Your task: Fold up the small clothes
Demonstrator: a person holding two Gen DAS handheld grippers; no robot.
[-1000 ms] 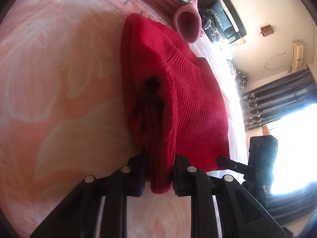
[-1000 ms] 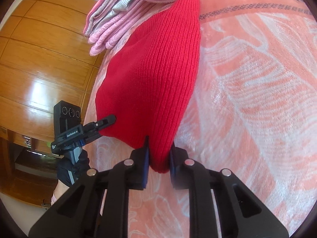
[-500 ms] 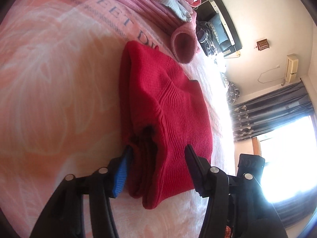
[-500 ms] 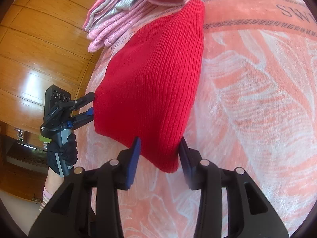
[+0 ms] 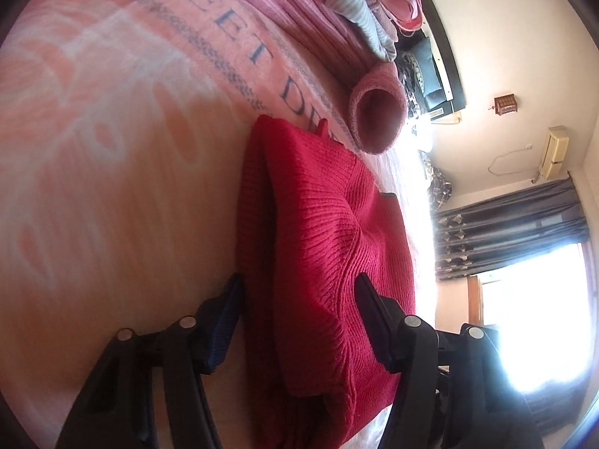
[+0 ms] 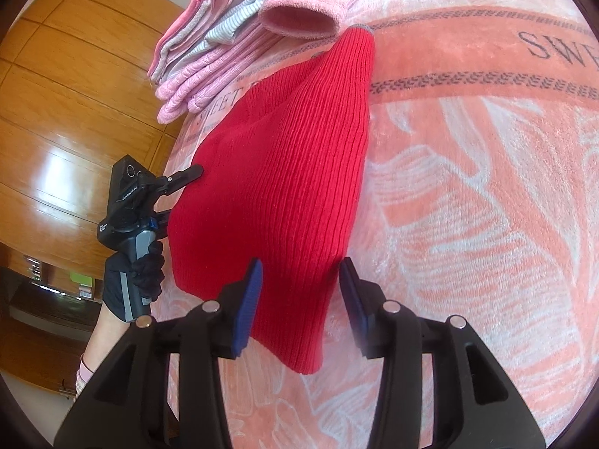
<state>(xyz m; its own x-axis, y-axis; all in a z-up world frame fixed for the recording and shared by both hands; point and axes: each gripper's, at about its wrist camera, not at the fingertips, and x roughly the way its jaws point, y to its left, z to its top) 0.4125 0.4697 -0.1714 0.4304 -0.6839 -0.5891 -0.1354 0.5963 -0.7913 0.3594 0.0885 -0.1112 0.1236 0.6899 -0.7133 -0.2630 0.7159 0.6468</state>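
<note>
Both of our grippers are standing wide open: the left gripper [image 5: 297,299] and the right gripper [image 6: 301,288] are each straddling a near corner of the red knit garment [image 6: 284,187] without pinching it. It is lying folded on the peach blanket [image 6: 468,224], its far end just beside the pink clothes pile [image 6: 232,37]. We are judging the risk here as snagging: a blue pad dragging the loose knit while we are pulling away could be springing the bulky layers open, or nudging the fold towards that pile.
</note>
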